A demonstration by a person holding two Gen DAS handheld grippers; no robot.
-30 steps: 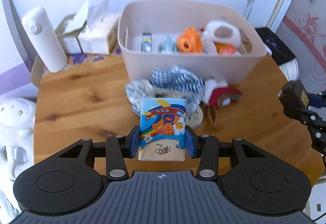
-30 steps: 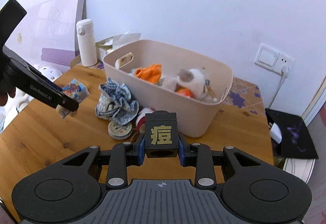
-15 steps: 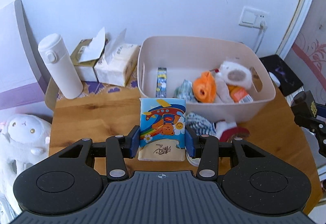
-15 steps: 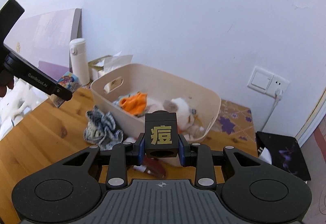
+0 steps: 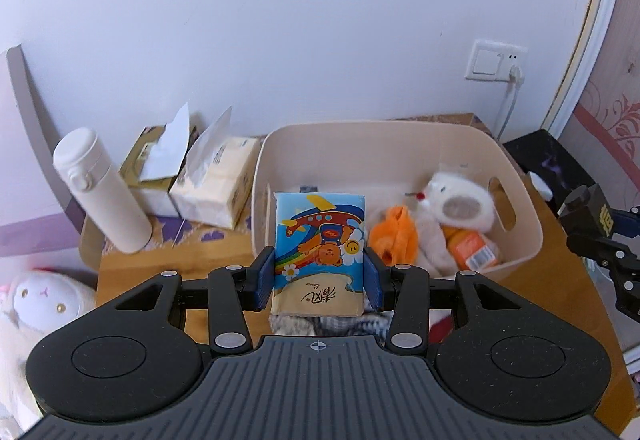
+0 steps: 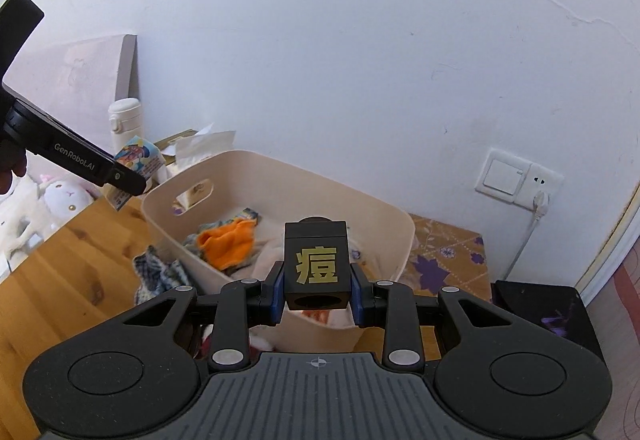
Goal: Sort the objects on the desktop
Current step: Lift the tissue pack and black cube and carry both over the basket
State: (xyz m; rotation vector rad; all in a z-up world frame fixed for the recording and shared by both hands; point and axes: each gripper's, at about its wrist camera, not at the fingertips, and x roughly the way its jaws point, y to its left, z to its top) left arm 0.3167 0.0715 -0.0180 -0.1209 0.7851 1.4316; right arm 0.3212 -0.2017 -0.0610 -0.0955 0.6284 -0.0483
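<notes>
My left gripper (image 5: 319, 282) is shut on a tissue pack (image 5: 319, 240) printed with a cartoon plane and bear, held upright in the air in front of the beige bin (image 5: 264, 176). In the right wrist view that pack (image 6: 140, 156) shows beside the left gripper's body, left of the bin (image 6: 280, 170). My right gripper (image 6: 316, 294) is shut on a black cube (image 6: 316, 264) with a gold character, held above the bin's near wall. The bin holds an orange cloth (image 5: 394, 236), a white plush toy (image 5: 460, 202) and an orange packet (image 5: 472, 250).
A white flask (image 5: 100, 192) and two tissue boxes (image 5: 192, 176) stand left of the bin by the wall. A blue-checked cloth (image 6: 158, 272) lies on the wooden table (image 6: 60, 280) beside the bin. A white plush (image 5: 40, 300) sits off the table's left edge. A black box (image 6: 552, 316) is at the right.
Both grippers have risen and moved toward the bin, each still holding its object. The checked cloth and red toy on the table have slipped under the left gripper's view.
</notes>
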